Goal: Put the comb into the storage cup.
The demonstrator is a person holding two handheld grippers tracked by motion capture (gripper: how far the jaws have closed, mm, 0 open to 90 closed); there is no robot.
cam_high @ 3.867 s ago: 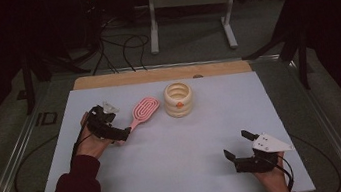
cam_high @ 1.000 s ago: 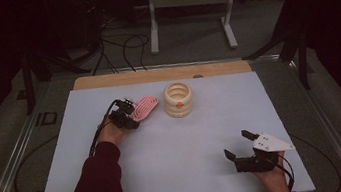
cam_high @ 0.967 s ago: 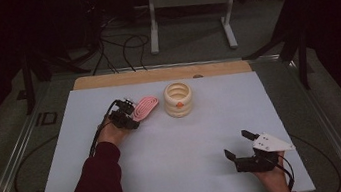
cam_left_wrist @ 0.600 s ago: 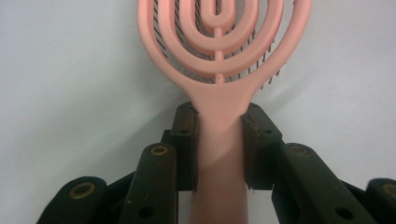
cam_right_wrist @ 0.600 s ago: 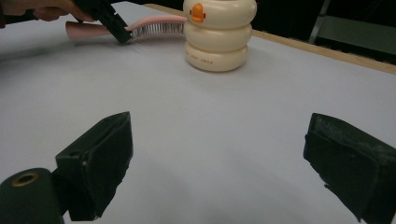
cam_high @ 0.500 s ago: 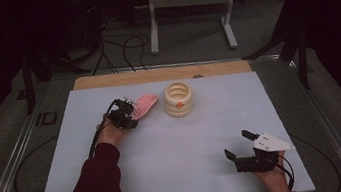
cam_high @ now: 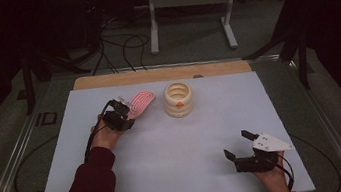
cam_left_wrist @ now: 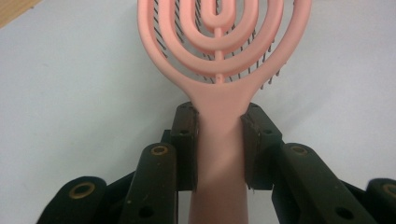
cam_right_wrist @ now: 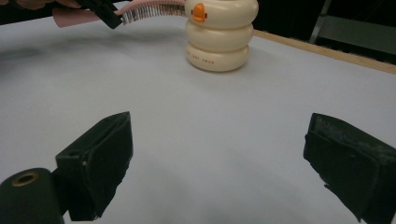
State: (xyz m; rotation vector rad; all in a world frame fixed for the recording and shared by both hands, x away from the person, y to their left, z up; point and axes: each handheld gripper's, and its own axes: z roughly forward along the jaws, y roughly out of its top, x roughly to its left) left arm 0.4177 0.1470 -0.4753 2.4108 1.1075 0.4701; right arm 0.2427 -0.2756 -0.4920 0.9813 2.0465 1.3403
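The high view looks forward and down from above the person's side, taking in the whole white table [cam_high: 175, 146]. The left gripper view sits very close over a pink hairbrush [cam_left_wrist: 219, 56], facing along its handle. The right gripper view looks low across the tabletop (near its surface) toward the cream ringed holder [cam_right_wrist: 220, 35], shared with the high view.

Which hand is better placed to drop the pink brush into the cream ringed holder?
Probably the left. Its tool is already shut on the pink brush by the handle, right beside the holder. The right tool sits open and farther away, near the table's front edge.
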